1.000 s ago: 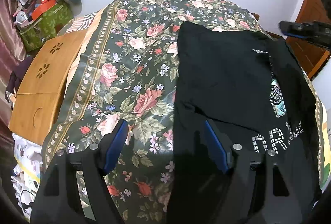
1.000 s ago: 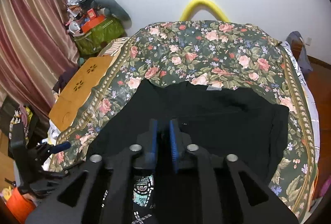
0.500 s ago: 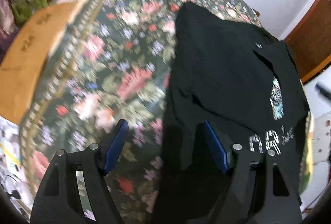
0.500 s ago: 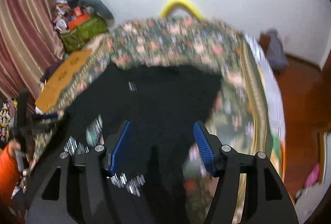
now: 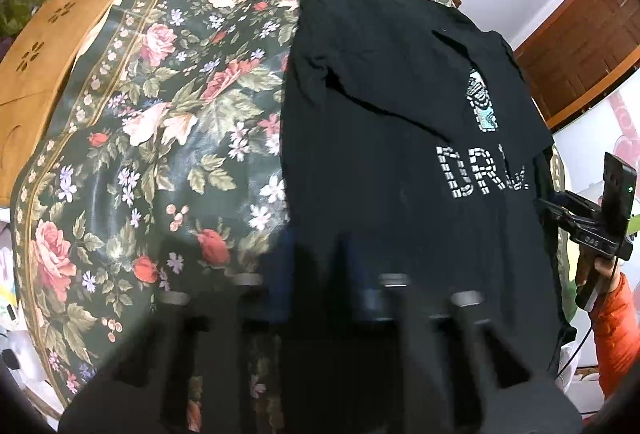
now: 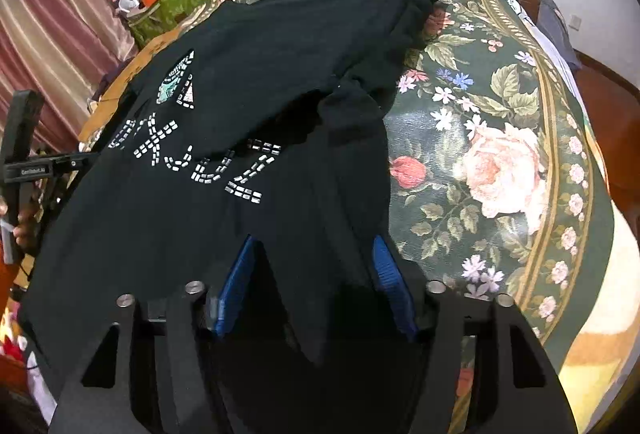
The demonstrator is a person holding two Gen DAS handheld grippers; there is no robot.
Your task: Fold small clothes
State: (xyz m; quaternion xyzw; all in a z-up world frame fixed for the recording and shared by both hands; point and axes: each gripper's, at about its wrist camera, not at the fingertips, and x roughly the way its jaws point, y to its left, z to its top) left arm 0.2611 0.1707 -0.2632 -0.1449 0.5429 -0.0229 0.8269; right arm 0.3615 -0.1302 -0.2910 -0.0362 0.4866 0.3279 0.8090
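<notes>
The right gripper (image 6: 316, 286) has its blue-padded fingers (image 6: 236, 282) spread wide, one on either side of a hanging fold of the black T-shirt (image 6: 248, 73); the pads do not press the cloth. From there the shirt runs up toward 11 o'clock in the right wrist view, lying on the floral bedspread (image 6: 500, 161), with its studded lettering (image 6: 200, 161) partly covered by a folded-over layer and a bunched sleeve at 1 o'clock.

The left gripper (image 5: 324, 274) is smeared by motion blur at 6 o'clock of its own view; its fingers seem set at the near edge of the T-shirt (image 5: 380, 93), but whether they are spread or closed on the cloth I cannot tell. The shirt stretches from there toward 12 o'clock across the bedspread (image 5: 160, 113), studded letters (image 5: 480, 173) at 3 o'clock. At the far 3 o'clock edge the other gripper (image 5: 592, 226) shows, held in a hand (image 5: 600, 270) with an orange sleeve (image 5: 616, 326).

Beyond the bed, a wooden board (image 5: 36, 53) lies at 10 o'clock, a green box (image 6: 168, 9) with clutter stands at 11 o'clock in the right view, and a striped curtain (image 6: 52, 25) hangs at 10 o'clock.
</notes>
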